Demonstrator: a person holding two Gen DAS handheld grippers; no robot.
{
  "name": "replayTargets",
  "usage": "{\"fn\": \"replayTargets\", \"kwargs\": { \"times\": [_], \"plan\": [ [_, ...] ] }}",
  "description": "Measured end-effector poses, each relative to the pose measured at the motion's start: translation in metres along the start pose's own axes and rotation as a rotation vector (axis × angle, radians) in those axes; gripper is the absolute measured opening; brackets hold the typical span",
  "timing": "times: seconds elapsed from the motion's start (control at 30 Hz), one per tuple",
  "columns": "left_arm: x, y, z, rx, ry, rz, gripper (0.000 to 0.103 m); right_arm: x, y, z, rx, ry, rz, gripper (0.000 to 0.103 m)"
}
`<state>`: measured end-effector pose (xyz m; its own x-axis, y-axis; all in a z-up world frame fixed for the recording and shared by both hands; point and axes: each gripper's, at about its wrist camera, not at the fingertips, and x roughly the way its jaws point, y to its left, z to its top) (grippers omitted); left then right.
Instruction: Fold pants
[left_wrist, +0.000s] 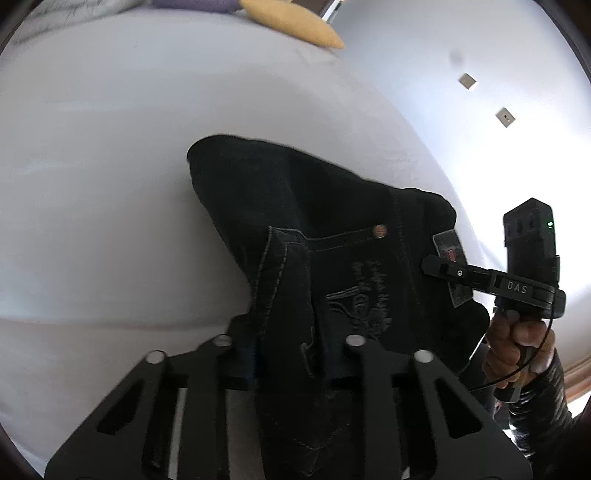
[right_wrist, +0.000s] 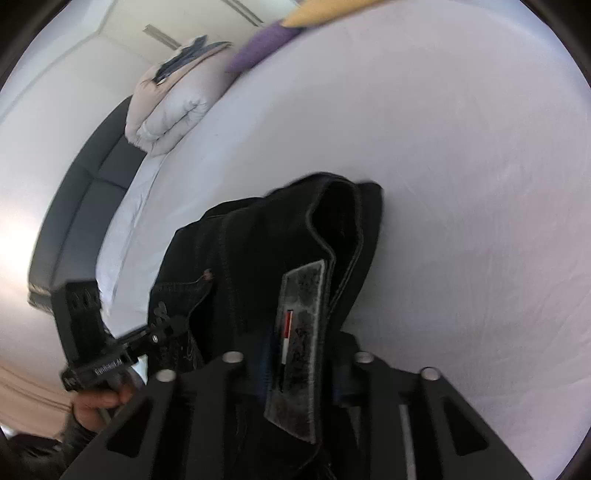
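Note:
Black jeans (left_wrist: 314, 221) hang bunched over the white bed sheet (left_wrist: 110, 184), held up by both grippers at the waistband. My left gripper (left_wrist: 291, 362) is shut on the waistband beside the embroidered back pocket (left_wrist: 362, 299). My right gripper (right_wrist: 295, 373) is shut on the waistband at the grey leather patch (right_wrist: 299, 350). The right gripper also shows in the left wrist view (left_wrist: 443, 269), clamped at the patch. The left gripper shows in the right wrist view (right_wrist: 162, 332) at the pocket side. The jeans (right_wrist: 258, 240) fold over themselves; their legs are hidden.
A yellow pillow (left_wrist: 295, 22) and a purple pillow (right_wrist: 262, 40) lie at the bed's far end. A folded pale duvet (right_wrist: 173, 103) lies on the bed's edge by a dark headboard or frame (right_wrist: 85, 206). A white wall with two small plates (left_wrist: 505, 117) stands beside the bed.

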<state>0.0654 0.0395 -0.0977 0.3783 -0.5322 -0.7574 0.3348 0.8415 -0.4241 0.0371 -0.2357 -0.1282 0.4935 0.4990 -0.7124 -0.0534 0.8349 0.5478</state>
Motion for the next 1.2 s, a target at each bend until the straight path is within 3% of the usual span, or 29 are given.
{"fn": "replayTargets", "kwargs": {
  "times": [0.17,0.27,0.43,0.6,0.73,0.83,0.9,1.0,1.1,1.2],
  "plan": [
    [-0.034,-0.021,0.031,0.075,-0.096,0.006,0.019,-0.028,0.027,0.018,-0.082,-0.064,0.009,0.019],
    [-0.042,-0.024,0.065,0.116,-0.132,0.019,0.019,-0.037,0.032,0.050,-0.101,-0.094,0.023,0.019],
    [-0.020,-0.018,0.121,0.158,-0.123,0.059,0.019,-0.025,0.024,0.102,-0.106,-0.103,0.000,0.019],
    [0.023,-0.006,0.157,0.165,-0.097,0.071,0.019,0.000,-0.016,0.138,-0.034,-0.098,0.007,0.019],
    [0.073,0.007,0.160,0.123,-0.044,0.068,0.020,0.028,-0.049,0.149,0.024,-0.056,0.001,0.021],
    [0.092,0.017,0.157,0.118,-0.042,0.077,0.032,0.046,-0.070,0.148,0.069,-0.058,0.005,0.038],
    [0.096,0.024,0.154,0.102,-0.053,0.090,0.046,0.050,-0.084,0.144,0.097,-0.084,0.069,0.040],
    [0.099,0.030,0.150,0.078,-0.071,0.068,0.053,0.049,-0.092,0.139,0.096,-0.117,0.119,0.040],
    [0.093,0.034,0.148,0.082,-0.092,0.091,0.055,0.043,-0.089,0.136,0.101,-0.116,0.096,0.042],
    [0.070,0.027,0.133,0.115,-0.145,0.138,0.055,0.025,-0.083,0.127,0.107,-0.148,0.032,0.052]
  ]
}}
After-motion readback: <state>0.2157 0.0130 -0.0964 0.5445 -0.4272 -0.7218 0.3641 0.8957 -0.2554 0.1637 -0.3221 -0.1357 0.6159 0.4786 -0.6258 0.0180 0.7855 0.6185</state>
